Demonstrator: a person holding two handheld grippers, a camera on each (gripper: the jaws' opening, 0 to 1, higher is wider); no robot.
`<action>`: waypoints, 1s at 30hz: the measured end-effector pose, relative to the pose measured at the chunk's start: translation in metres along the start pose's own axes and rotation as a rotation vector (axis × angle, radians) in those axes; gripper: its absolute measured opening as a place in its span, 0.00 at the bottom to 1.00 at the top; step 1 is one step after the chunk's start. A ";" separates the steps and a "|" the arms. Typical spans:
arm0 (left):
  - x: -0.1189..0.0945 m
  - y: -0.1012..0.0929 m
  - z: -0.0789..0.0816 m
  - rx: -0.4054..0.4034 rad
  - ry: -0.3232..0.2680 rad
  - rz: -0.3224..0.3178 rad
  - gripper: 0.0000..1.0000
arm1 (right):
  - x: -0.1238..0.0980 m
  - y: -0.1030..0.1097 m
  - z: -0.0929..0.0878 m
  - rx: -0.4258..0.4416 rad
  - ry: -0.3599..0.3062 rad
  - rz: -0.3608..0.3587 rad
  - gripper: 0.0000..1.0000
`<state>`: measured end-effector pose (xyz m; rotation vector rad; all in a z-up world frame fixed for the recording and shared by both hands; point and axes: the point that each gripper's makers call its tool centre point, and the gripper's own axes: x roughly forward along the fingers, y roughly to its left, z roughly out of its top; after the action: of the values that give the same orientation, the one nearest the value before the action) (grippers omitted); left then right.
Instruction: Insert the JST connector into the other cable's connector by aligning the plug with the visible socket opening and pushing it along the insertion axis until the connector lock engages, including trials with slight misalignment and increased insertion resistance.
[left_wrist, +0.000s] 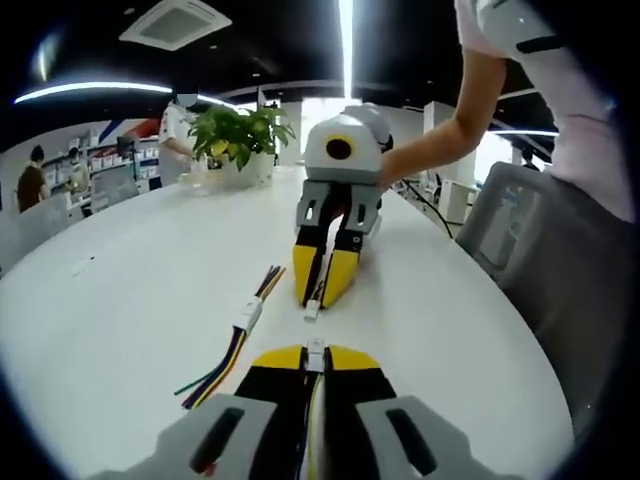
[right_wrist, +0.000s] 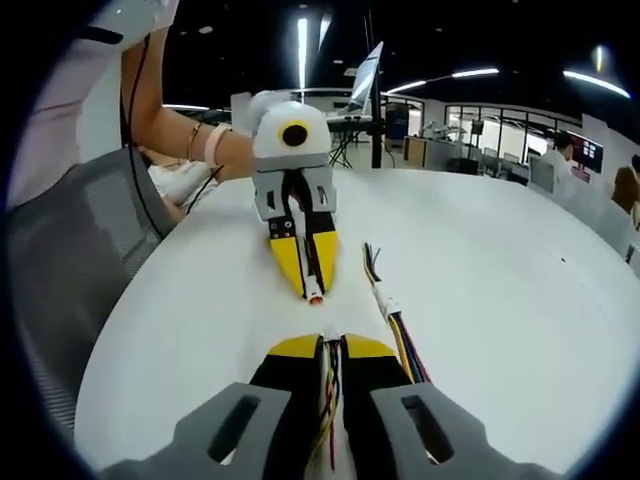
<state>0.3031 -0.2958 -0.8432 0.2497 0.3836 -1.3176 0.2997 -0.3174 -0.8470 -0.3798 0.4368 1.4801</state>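
No writing can be read. A white connector (left_wrist: 316, 348) is pinched by the left gripper (left_wrist: 316, 356), another connector (right_wrist: 330, 331) by the right gripper (right_wrist: 331, 343), tips apart; a spare cable (left_wrist: 238, 335) lies beside them on the white table (left_wrist: 120, 300).

Between the closed yellow-tipped jaws of the left gripper (left_wrist: 316, 352), most of the small white plastic connector (left_wrist: 316, 348) was buried; only its front end showed, and its lock could not be made out. The wires behind that connector vanished between the black jaw bodies. In the right gripper view, the right gripper (right_wrist: 331, 343) likewise hid nearly all of its white connector (right_wrist: 330, 334), whose socket opening was too small to read. The loose multicoloured wire bundle with a white housing (left_wrist: 246, 317), lying on the white tabletop (left_wrist: 130, 300) beside that connector, was too blurred to count pins.
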 end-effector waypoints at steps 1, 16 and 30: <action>0.000 -0.001 0.000 -0.006 -0.002 0.000 0.00 | 0.000 0.000 0.000 0.000 0.001 0.000 0.03; -0.004 -0.006 0.000 -0.074 0.022 -0.011 0.00 | -0.010 0.001 0.005 0.000 0.017 0.018 0.03; -0.011 -0.006 0.019 -0.024 0.020 -0.020 0.00 | -0.016 -0.002 0.020 -0.029 0.028 0.045 0.03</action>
<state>0.2979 -0.2950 -0.8215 0.2392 0.4196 -1.3299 0.3017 -0.3209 -0.8215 -0.4158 0.4491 1.5278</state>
